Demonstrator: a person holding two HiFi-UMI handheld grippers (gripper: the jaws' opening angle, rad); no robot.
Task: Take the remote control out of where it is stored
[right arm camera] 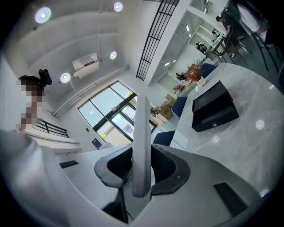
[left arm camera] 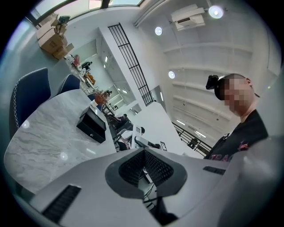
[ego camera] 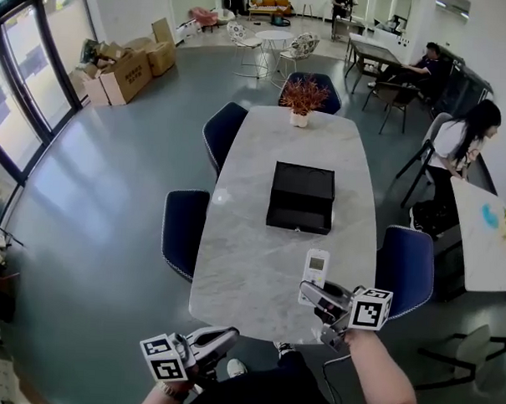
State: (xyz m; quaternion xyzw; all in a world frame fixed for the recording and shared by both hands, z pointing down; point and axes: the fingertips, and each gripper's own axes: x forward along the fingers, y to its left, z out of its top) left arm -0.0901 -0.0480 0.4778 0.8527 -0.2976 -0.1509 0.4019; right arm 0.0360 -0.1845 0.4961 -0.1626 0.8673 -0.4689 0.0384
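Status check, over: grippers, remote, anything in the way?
Right gripper shut on the remote, upright over the table's near edge. Left gripper shut, empty. Box mid-table; nothing in the way.

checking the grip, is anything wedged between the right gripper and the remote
Nothing visible does. The right gripper is shut directly on the remote control, its pads against both sides. The remote is held over the table, apart from the black box.

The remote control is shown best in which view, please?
The head view: the remote control shows its front, with the screen, held in the right claw. The right gripper view shows only its thin edge, gripped in the claw; the left gripper view shows just a tiny, distant glimpse.
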